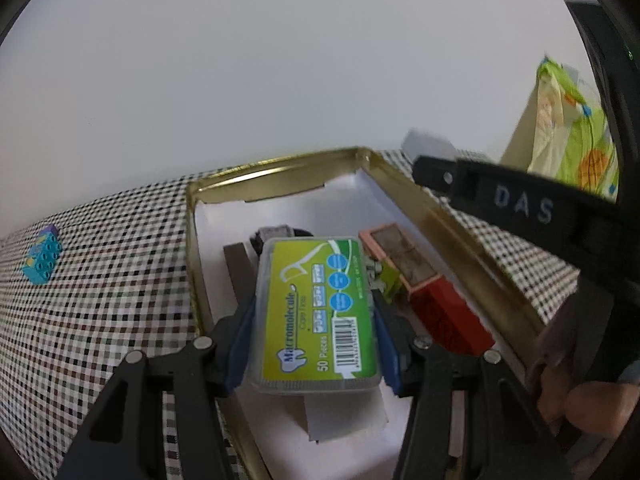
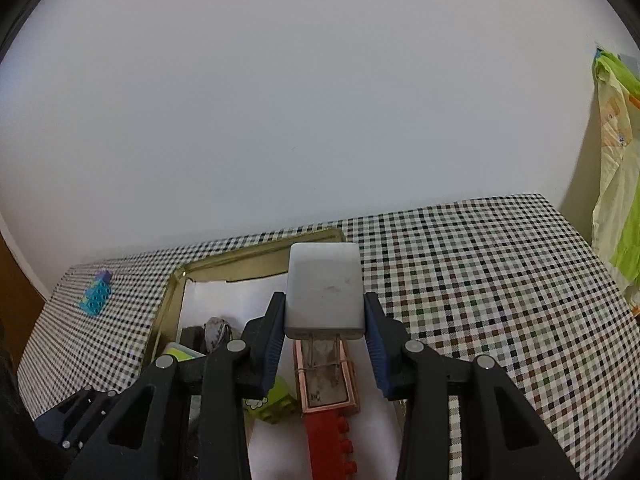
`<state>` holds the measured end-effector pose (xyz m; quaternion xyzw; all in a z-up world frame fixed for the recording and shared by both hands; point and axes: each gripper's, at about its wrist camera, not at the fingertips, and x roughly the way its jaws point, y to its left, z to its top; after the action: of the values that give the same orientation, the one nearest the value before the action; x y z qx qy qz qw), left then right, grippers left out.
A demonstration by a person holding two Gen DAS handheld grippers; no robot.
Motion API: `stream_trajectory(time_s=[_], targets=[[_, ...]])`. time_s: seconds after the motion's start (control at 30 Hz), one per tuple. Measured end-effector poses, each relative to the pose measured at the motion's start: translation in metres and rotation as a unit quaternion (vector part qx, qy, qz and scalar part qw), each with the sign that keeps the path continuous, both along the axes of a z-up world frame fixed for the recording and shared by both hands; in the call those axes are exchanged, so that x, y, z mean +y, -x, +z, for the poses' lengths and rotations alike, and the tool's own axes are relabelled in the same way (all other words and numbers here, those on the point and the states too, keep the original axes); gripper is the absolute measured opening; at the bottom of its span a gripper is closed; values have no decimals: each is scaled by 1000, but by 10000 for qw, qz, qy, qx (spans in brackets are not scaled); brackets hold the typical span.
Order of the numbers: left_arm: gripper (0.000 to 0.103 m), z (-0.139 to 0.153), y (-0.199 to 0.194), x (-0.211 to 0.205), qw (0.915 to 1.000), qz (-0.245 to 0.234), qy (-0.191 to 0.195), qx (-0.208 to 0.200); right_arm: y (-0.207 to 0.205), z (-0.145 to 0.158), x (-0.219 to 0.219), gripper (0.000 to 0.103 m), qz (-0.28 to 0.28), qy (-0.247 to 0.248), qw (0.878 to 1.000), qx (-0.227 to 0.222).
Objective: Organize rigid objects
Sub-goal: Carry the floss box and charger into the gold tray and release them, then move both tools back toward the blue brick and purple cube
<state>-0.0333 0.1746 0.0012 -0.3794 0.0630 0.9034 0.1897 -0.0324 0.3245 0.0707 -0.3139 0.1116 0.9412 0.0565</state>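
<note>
While both hands carry loads over the gold tin tray (image 1: 472, 236), the left gripper (image 1: 312, 320) is clamped partway on a clear floss pick box (image 1: 316, 316) with a green label, its blue pads pressing the box's two long sides. The box hangs above the tray's white lining, at the 6 o'clock part of the left wrist view. The right gripper (image 2: 325, 316) is clamped at a narrower setting on a white charger block (image 2: 325, 288), pads against its two flanks, prongs pointing back toward the camera. The block sits at the centre of the right wrist view, over the tray's right half.

Inside the tray lie a red toy brick (image 2: 330, 444), a pink-framed case (image 2: 326, 384) bound with a rubber band, a lime green brick (image 2: 276, 400) and a grey crumpled item (image 2: 216, 330) that cannot be identified. A dark flat strip (image 1: 238, 264) at 9 o'clock of the floss box is partly hidden behind the gripper. A blue and purple toy brick (image 1: 42, 260) rests on the checked tablecloth (image 2: 480, 280) well apart from the tray, at 9 o'clock. The right gripper's black arm (image 1: 520, 204) crosses the left view at 3 o'clock. A patterned green bag (image 2: 616, 184) is cut off at the frame edge. A fingertip (image 1: 596, 408) shows blurred at 4 o'clock.
</note>
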Motion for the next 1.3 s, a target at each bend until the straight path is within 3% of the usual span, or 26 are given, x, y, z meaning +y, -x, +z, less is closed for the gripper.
stream_trajectory(time_s=[0.6, 0.67, 0.73, 0.77, 0.8, 1.07, 1.3], targets=[[54, -3, -1, 6, 9996, -63, 273, -2, 3, -23, -14, 41, 263, -3, 9969, -742], [61, -2, -4, 7, 9994, -122, 307, 63, 0, -21, -12, 42, 197, 9, 9975, -676], [80, 2, -9, 7, 9989, -142, 373, 230, -3, -18, -10, 53, 98, 24, 9982, -590], [95, 5, -12, 8, 9986, -117, 382, 360, -5, -15, -7, 63, 44, 63, 9986, -523], [103, 8, -14, 7, 9983, -93, 352, 449, -8, -14, -5, 70, -15, 108, 9989, -450], [102, 19, -9, -8, 9986, 123, -244, 462, -30, 3, 15, 71, -396, 620, 9967, 342], [102, 27, -7, -25, 9954, 528, -362, 716, -40, 9, 12, 71, -490, 631, 9941, 740]])
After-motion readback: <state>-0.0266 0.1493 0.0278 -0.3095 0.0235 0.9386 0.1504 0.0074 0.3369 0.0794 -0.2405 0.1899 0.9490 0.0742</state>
